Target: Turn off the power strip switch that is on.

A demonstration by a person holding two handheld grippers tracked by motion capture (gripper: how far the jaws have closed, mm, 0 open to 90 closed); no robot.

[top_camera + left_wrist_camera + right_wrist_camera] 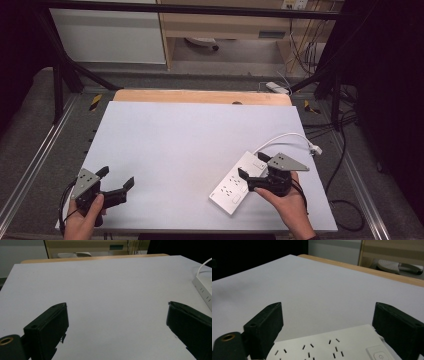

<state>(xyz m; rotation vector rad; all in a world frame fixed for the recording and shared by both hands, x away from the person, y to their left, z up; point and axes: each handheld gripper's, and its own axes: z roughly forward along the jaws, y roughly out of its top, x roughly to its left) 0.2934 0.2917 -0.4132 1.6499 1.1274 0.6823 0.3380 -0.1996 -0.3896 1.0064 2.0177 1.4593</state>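
Both jaws spread on right gripper [248, 175], hovering over power strip [235, 182] near table's [190, 135] right front corner. Left gripper [117, 180] likewise agape, front left corner, well apart from strip.

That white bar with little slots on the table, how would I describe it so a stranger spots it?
Find the pale grey table, then its near right corner. There lies a flat white power strip, a white cord curling away, under the open right gripper.
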